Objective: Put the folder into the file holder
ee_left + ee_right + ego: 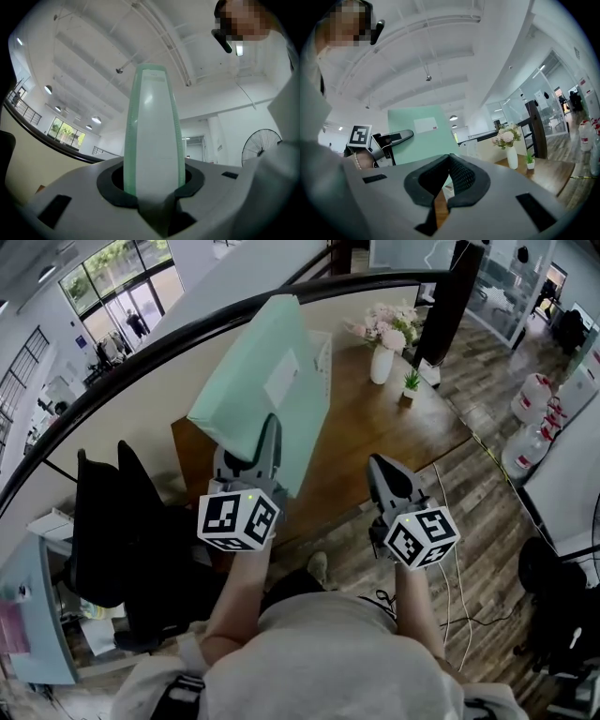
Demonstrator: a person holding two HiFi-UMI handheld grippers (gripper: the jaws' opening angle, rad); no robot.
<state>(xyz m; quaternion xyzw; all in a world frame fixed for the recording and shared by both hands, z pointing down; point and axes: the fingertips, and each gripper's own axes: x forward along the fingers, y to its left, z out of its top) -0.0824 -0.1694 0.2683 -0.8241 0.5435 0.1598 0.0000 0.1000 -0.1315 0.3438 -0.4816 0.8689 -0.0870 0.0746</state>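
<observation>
nearest, the left gripper is clamped on the lower edge of a mint-green folder (white label on its face), raised in the air before the wooden desk. the right gripper beside it is closed and empty. farther back stand a vase of pink flowers and a small potted plant.

I see bright daylight through the big glass windows and round white ceiling lamps glowing, but my pictures bend at the edges and go dark in the corners.
</observation>
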